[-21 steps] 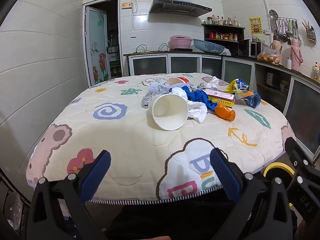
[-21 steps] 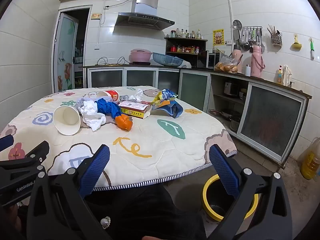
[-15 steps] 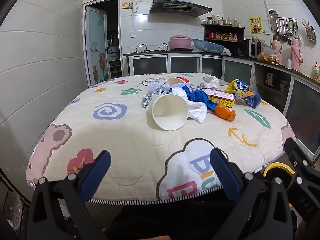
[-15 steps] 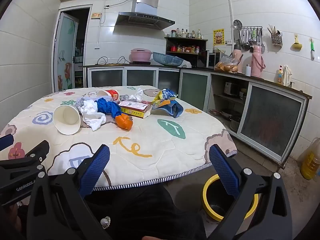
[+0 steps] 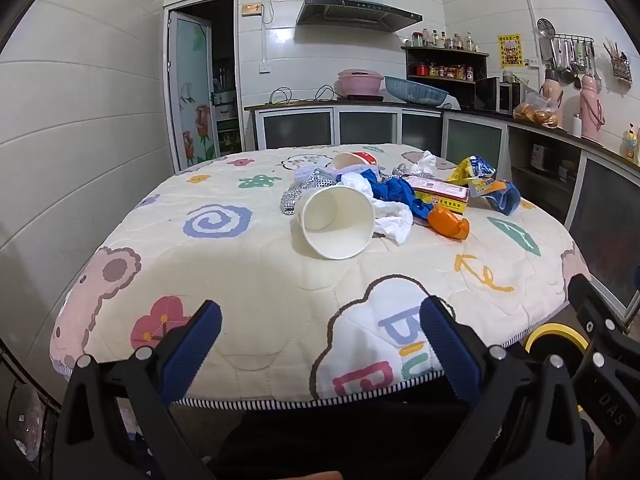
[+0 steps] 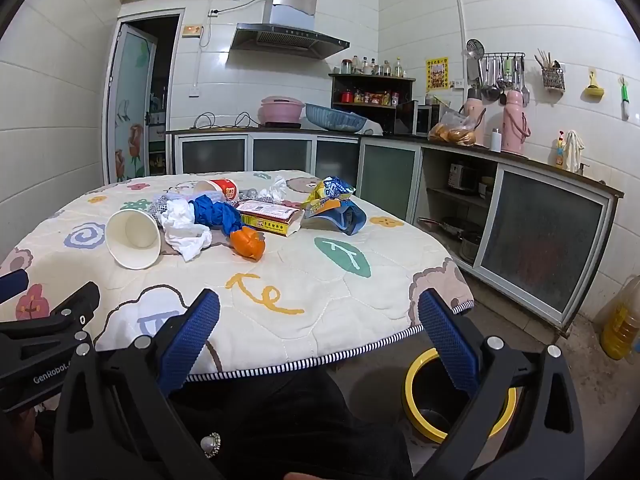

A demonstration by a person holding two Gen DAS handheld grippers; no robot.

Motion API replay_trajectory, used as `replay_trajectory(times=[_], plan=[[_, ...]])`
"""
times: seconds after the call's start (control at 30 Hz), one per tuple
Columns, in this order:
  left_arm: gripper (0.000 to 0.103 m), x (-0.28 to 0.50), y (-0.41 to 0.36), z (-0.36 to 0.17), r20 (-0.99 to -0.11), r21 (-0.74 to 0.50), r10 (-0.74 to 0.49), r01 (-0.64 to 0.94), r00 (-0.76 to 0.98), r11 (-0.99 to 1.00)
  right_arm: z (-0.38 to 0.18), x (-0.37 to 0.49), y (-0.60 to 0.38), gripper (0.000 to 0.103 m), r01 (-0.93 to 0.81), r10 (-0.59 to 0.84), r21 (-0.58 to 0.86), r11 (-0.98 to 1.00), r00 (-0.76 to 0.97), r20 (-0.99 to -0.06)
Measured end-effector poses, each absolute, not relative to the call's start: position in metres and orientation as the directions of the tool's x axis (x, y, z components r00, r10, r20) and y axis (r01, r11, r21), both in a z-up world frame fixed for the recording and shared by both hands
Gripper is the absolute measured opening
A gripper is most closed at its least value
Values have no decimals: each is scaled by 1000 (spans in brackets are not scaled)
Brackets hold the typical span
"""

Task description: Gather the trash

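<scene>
Left wrist view, trash pile [image 5: 384,200] mid-table, well beyond gaping left tool [image 5: 320,332]

Table cover [image 5: 248,280] is quilted cloth, matt, stitched seams, printed cartoon shapes. Cup [image 5: 336,222] is plain white paper, matt inside. Tissue [image 5: 394,220] is crumpled soft white paper. Blue rag [image 6: 218,214] looks like cloth, matt. Orange piece [image 6: 249,243] is glossy, smooth plastic. Box [image 6: 270,216] is printed card, slight sheen. Snack bag [image 6: 326,194] is shiny crinkled film. Foil wad [image 5: 291,200] is bumpy metallic silver. Gripper pads [image 5: 192,344] are blue textured rubber on matt black plastic arms with bright metal screws. Bin [image 6: 416,384] has a glossy yellow plastic rim. Walls [image 6: 420,20] are glossy white tile. Hood [image 6: 288,38] is brushed steel.
</scene>
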State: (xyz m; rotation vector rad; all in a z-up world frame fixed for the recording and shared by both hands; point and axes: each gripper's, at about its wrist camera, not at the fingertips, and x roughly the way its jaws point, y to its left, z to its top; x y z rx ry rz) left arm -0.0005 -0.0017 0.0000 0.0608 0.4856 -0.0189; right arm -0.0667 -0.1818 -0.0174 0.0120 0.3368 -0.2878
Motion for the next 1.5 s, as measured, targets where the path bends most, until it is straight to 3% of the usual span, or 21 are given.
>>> replay_trajectory(times=[1.5], plan=[[96, 0, -5, -6, -479, 51, -15, 45, 878, 998, -19, -66, -183, 95, 281, -276, -35, 959, 901, -333]])
